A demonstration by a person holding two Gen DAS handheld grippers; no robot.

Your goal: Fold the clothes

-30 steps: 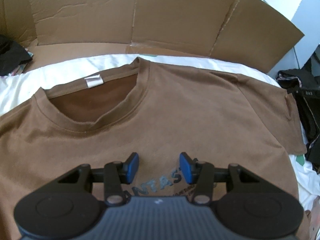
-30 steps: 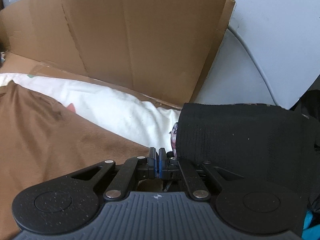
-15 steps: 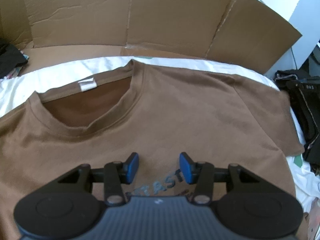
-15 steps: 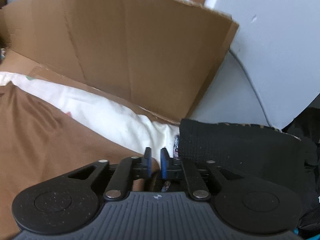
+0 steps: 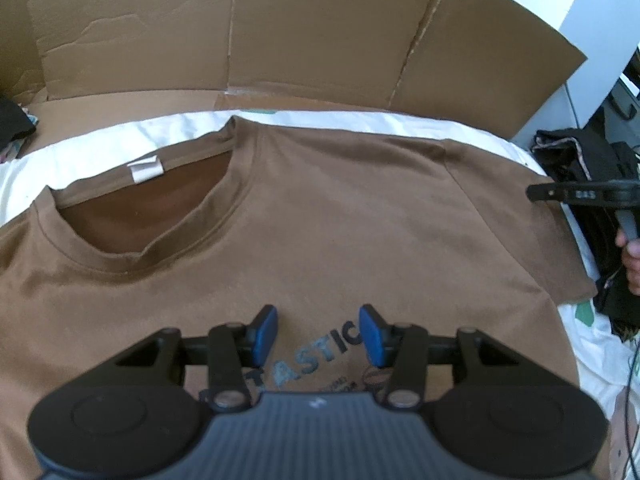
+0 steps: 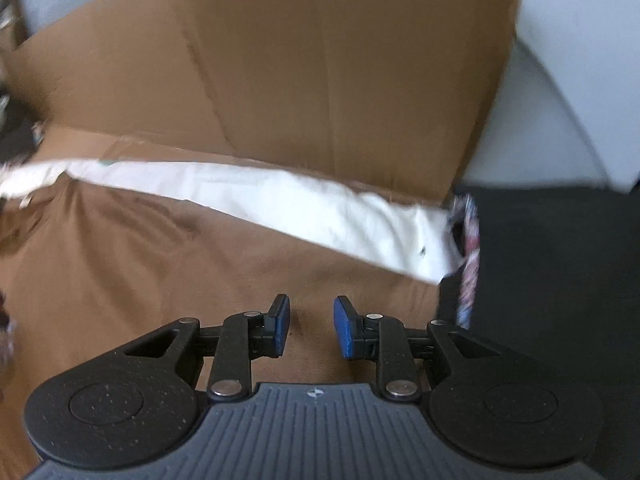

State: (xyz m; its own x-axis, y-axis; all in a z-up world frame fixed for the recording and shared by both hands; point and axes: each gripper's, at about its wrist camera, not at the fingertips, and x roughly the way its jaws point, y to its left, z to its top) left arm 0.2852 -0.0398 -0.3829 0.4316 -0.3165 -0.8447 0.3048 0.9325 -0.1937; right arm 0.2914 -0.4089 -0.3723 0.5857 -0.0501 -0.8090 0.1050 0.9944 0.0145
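Cardboard (image 5: pixel 320 40) backs a white sheet (image 5: pixel 100 144) bearing one brown T-shirt (image 5: pixel 340 220); left hand-held gripper (image 5: pixel 319 334) released, right hand-held gripper (image 6: pixel 308 326) opening, both empty.

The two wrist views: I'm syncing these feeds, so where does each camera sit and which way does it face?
Left wrist: behind the left tongs, angled down at the brown T-shirt; the right tongs and a hand show at right.
Right wrist: behind the right tongs, opening with nothing between, over the shirt's sleeve side.
Shared: T-shirt, white sheet, cardboard wall.
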